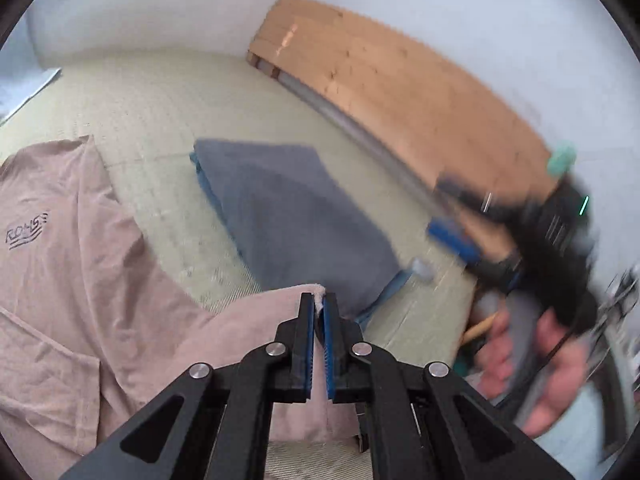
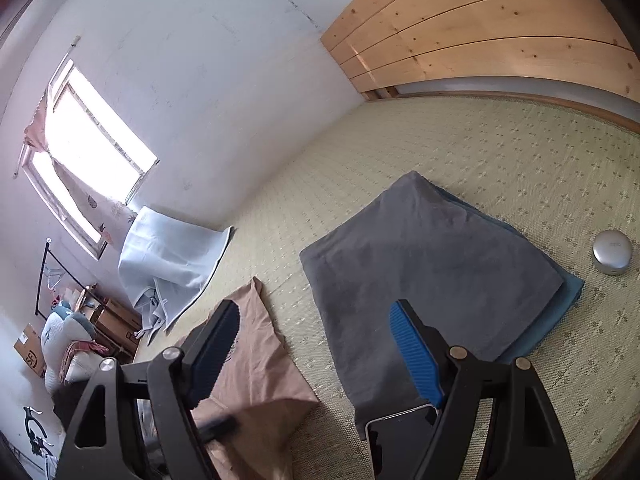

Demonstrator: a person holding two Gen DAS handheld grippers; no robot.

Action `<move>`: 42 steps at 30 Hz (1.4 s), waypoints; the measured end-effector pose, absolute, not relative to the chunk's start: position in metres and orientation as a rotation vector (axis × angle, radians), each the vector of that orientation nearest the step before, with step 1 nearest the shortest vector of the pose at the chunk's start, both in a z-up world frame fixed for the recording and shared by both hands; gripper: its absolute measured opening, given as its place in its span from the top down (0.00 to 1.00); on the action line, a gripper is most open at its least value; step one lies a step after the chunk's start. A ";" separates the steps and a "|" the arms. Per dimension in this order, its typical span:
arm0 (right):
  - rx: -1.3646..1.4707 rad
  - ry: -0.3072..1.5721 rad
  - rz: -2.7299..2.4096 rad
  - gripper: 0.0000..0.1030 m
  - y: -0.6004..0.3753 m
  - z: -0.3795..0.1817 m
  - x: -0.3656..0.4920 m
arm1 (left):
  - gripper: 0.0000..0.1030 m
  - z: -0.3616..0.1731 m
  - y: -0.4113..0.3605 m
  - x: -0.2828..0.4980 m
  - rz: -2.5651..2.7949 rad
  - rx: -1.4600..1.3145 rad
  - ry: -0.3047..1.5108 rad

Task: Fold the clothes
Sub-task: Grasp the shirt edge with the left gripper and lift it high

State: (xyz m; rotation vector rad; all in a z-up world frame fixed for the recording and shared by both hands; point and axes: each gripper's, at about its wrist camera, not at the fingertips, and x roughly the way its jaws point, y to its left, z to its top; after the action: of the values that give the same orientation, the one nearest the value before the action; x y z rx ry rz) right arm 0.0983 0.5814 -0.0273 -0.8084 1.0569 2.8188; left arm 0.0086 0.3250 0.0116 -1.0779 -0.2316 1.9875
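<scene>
A pink T-shirt (image 1: 68,280) with a dark chest print lies spread on the woven bed mat (image 1: 160,112). My left gripper (image 1: 319,300) is shut on a corner of that shirt's edge, and the cloth hangs lifted from the blue pads. A folded grey cloth (image 1: 292,216) lies on a folded blue one just beyond. In the right wrist view the pink T-shirt (image 2: 260,360) lies to the left and the grey cloth (image 2: 424,272) in the middle. My right gripper (image 2: 316,308) stands open above them with nothing between its fingers. The right gripper (image 1: 460,216) also shows blurred in the left wrist view, held by a hand (image 1: 540,368).
A wooden headboard (image 2: 500,40) runs along the far side. A small round silver case (image 2: 612,252) sits on the mat (image 2: 480,152) at the right. A phone (image 2: 404,440) lies at the grey cloth's near edge. A light blue folded sheet (image 2: 172,256) leans against the wall by the window.
</scene>
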 end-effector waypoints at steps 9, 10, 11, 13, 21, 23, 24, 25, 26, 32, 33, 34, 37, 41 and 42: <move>-0.870 0.965 2.895 0.20 0.559 -0.030 0.084 | 0.97 0.093 0.275 -0.026 2.081 -0.938 -0.383; -0.871 0.961 2.901 0.20 0.557 -0.030 0.082 | 0.97 0.102 0.270 -0.031 2.095 -0.920 -0.387; -0.871 0.957 2.908 0.19 0.554 -0.030 0.080 | 0.97 0.112 0.264 -0.035 2.108 -0.902 -0.392; -0.875 0.938 2.928 0.18 0.549 -0.031 0.076 | 0.97 0.135 0.253 -0.046 2.145 -0.855 -0.393; -0.962 0.828 2.993 0.18 0.521 -0.037 0.058 | 0.97 0.194 0.197 -0.082 2.291 -0.721 -0.530; -0.976 0.814 3.003 0.18 0.516 -0.038 0.055 | 0.97 0.200 0.180 -0.087 2.333 -0.689 -0.580; -0.983 0.807 3.008 0.18 0.513 -0.038 0.054 | 0.97 0.201 0.172 -0.088 2.347 -0.675 -0.606; -0.990 0.799 3.012 0.18 0.511 -0.039 0.052 | 0.97 0.202 0.163 -0.088 2.361 -0.656 -0.632; -0.998 0.790 3.017 0.18 0.509 -0.039 0.051 | 0.97 0.203 0.154 -0.087 2.376 -0.636 -0.657; -1.063 0.629 3.097 0.18 0.482 -0.041 0.044 | 0.97 0.208 0.108 -0.085 2.446 -0.549 -0.744; -1.071 0.588 3.114 0.18 0.476 -0.041 0.043 | 0.97 0.210 0.101 -0.085 2.456 -0.537 -0.750; -1.081 0.547 3.130 0.18 0.470 -0.042 0.042 | 0.97 0.212 0.094 -0.084 2.465 -0.526 -0.754; -1.125 0.418 3.157 0.18 0.449 -0.046 0.036 | 0.97 0.218 0.074 -0.084 2.496 -0.483 -0.774; -1.183 0.303 3.165 0.18 0.429 -0.055 0.027 | 0.97 0.219 0.053 -0.089 2.526 -0.471 -0.791; -1.197 0.285 3.165 0.18 0.426 -0.058 0.024 | 0.97 0.219 0.048 -0.092 2.534 -0.473 -0.795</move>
State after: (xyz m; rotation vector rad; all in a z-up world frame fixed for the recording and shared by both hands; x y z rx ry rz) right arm 0.0240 0.4257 -0.0579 -1.1966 0.2849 3.1651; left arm -0.0915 0.0482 0.2186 -0.4729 -0.7952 2.5337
